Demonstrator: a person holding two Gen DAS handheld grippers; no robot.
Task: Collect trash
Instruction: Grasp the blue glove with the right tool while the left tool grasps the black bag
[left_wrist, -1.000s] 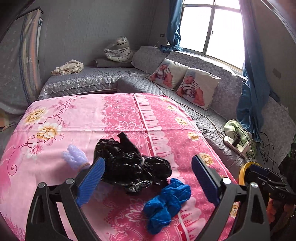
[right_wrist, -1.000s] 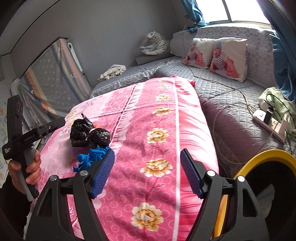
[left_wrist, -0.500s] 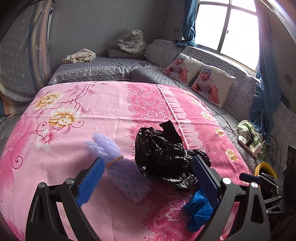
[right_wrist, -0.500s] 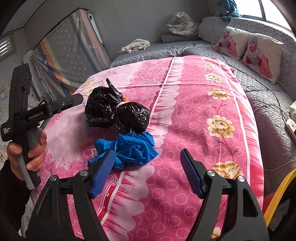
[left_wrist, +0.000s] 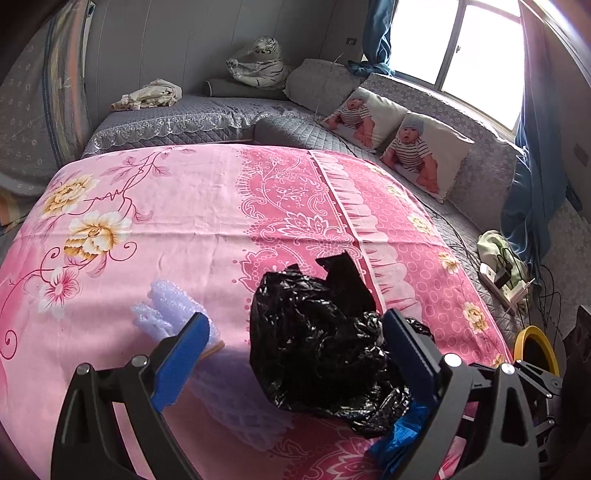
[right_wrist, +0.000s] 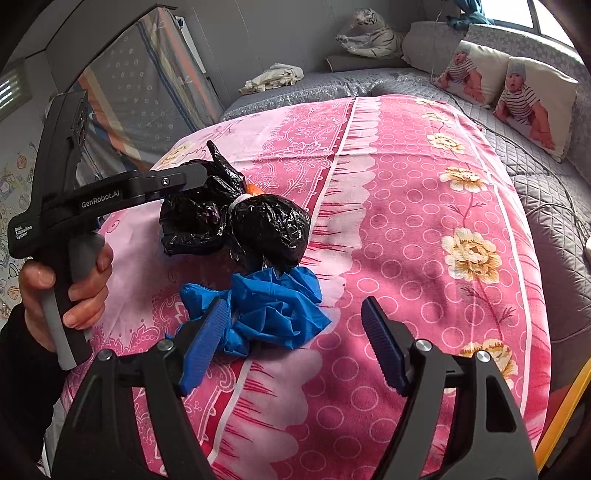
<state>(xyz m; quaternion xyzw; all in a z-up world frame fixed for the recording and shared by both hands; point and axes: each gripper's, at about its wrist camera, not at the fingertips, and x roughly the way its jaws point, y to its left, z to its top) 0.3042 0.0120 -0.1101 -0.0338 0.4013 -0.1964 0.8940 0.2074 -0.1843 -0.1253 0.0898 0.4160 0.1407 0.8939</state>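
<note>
A tied black trash bag (left_wrist: 321, 343) lies on the pink flowered cloth (left_wrist: 192, 206). My left gripper (left_wrist: 295, 356) is open and low over the bag, one finger on each side, pads not pressing. A lavender bubble-wrap piece (left_wrist: 166, 314) lies by its left finger. A crumpled blue glove (left_wrist: 402, 439) peeks out beneath the right finger. In the right wrist view the black bag (right_wrist: 258, 229) sits behind the blue glove (right_wrist: 269, 310). My right gripper (right_wrist: 295, 343) is open just short of the glove. The left gripper (right_wrist: 188, 177), held by a hand (right_wrist: 74, 288), touches the bag's top.
A yellow-rimmed bin (left_wrist: 532, 343) stands off the cloth's right edge, its rim (right_wrist: 569, 406) low right in the right wrist view. Grey quilted bedding (left_wrist: 207, 118) with baby-print pillows (left_wrist: 424, 155) lies behind. A power strip with cables (left_wrist: 502, 280) sits at right.
Both grippers came closer and lower. The left one swung left, so the black bag now sits between its fingers. The right one swung left to face the blue glove.
</note>
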